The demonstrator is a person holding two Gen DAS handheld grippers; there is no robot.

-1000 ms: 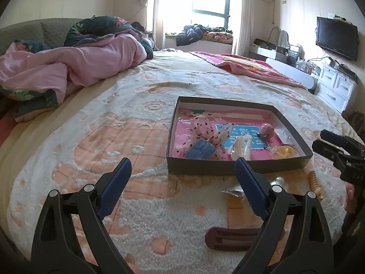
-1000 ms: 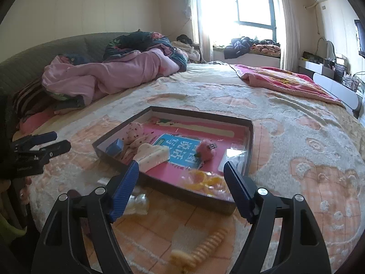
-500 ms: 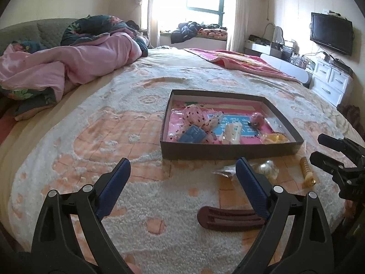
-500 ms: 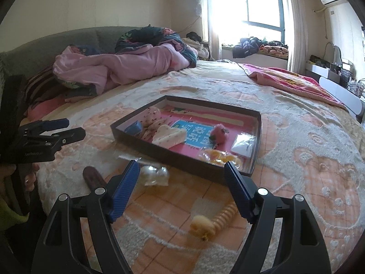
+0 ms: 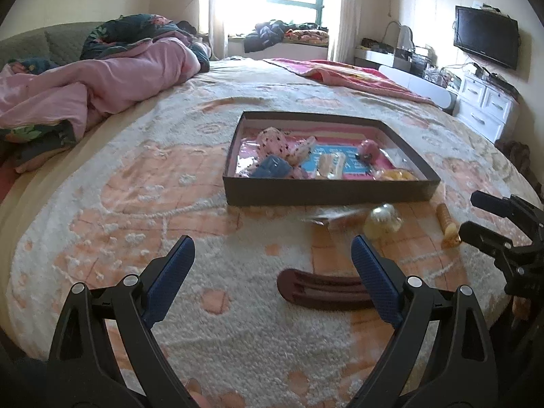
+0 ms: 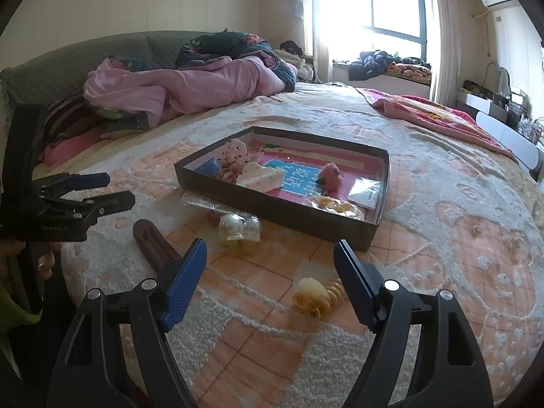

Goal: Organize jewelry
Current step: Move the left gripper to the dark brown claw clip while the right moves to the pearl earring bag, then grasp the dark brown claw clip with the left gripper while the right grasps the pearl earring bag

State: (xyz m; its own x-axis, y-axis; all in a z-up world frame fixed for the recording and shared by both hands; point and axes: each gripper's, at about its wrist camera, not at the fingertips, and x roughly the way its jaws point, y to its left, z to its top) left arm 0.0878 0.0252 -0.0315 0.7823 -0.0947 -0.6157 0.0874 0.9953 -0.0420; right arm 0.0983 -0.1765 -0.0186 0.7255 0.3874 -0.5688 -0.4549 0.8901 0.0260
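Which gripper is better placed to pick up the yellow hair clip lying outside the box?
Right. In its wrist view the yellow hair clip lies just ahead of the right gripper, near its open jaws. The left gripper faces the dark brown clip instead; the yellow one lies far off to its side.

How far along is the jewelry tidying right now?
Partly done: the dark box already holds several accessories. Nothing is in hand; the left gripper and right gripper are open and empty. The brown hair clip, clear bag and yellow claw clip remain outside on the bedspread.

2 low wrist views, shared box (image 5: 331,197)
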